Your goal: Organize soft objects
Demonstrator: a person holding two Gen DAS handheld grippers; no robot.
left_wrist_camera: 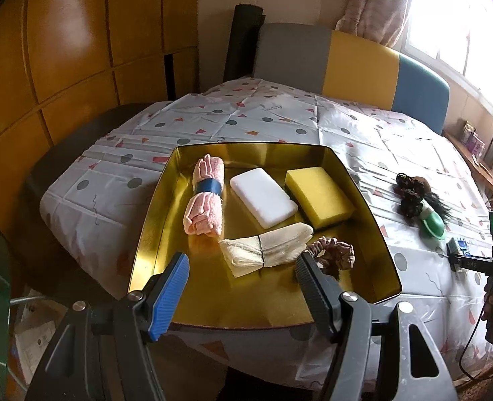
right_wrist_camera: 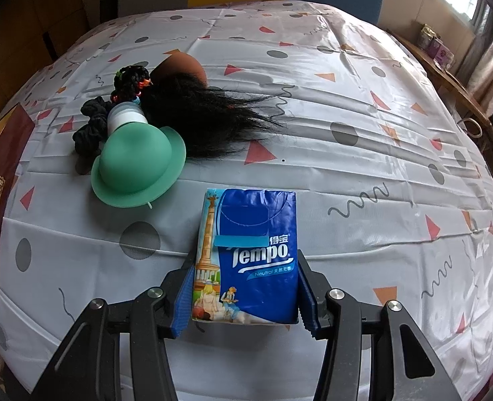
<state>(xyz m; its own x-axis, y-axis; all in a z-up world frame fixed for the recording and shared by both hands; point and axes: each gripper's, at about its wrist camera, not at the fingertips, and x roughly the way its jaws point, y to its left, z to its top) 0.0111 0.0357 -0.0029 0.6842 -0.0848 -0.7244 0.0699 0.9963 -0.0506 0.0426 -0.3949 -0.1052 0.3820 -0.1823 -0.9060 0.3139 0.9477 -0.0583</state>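
One tissue pack point(right_wrist_camera: 250, 260), blue, sits pinched between the pads of the right gripper point(right_wrist_camera: 246, 287), resting on the patterned tablecloth point(right_wrist_camera: 363, 173). Beyond it to the left lie a green silicone cup point(right_wrist_camera: 136, 167), black hair point(right_wrist_camera: 206, 117) and dark scrunchies point(right_wrist_camera: 89, 130). The left gripper point(left_wrist_camera: 239, 267) stands spread and empty over the gold tray point(left_wrist_camera: 363, 197), just short of a cream cloth roll point(left_wrist_camera: 266, 247) and brown scrunchie point(left_wrist_camera: 333, 250); farther in lie a pink towel roll point(left_wrist_camera: 204, 197), white sponge point(left_wrist_camera: 263, 197) and yellow sponge point(left_wrist_camera: 318, 193).

Bright daylight from blown-out window point(left_wrist_camera: 460, 33), glare on gold tray point(left_wrist_camera: 273, 153), fisheye-bent edges, dark corners
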